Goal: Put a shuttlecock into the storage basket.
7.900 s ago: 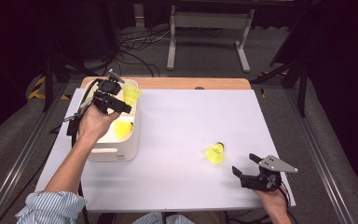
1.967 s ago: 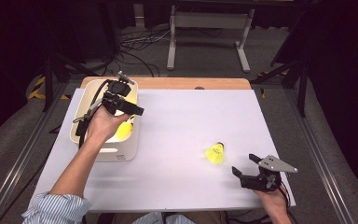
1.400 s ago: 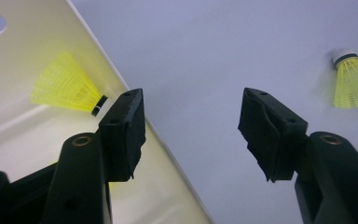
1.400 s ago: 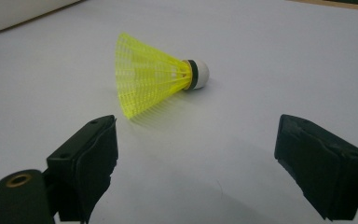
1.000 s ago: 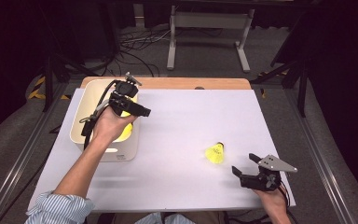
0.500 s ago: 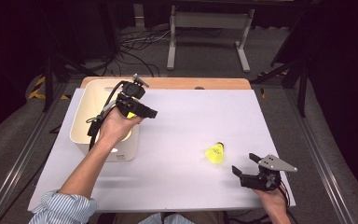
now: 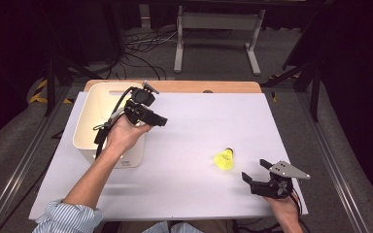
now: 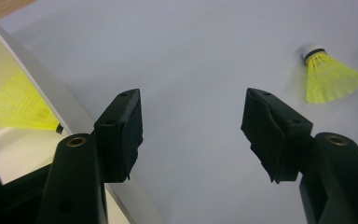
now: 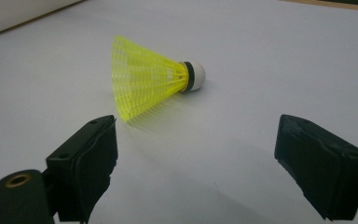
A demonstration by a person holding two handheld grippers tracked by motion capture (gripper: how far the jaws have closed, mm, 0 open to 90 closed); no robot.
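A yellow shuttlecock (image 7: 225,159) with a white cork lies on its side on the white table, front right. My right gripper (image 7: 253,175) rests just in front of it, open and empty; in the right gripper view the shuttlecock (image 9: 144,79) lies a little beyond the wide-apart jaws (image 9: 196,140). My left gripper (image 7: 159,118) hovers over the right rim of the white bin (image 7: 90,104), pointing right, open with nothing between its pads (image 8: 193,112). In the left gripper view another yellow shuttlecock (image 8: 21,107) lies inside the bin (image 8: 14,154), and the table shuttlecock (image 8: 328,77) shows far off.
The bin stands at the table's left side, and its corner (image 9: 18,11) shows in the right gripper view. A wooden strip (image 7: 223,86) runs along the table's far edge. Cables and a metal stand (image 7: 218,22) lie on the floor behind.
My left gripper has moved right, from above the bin's inside to over its right rim. The right gripper and the table shuttlecock have not moved.
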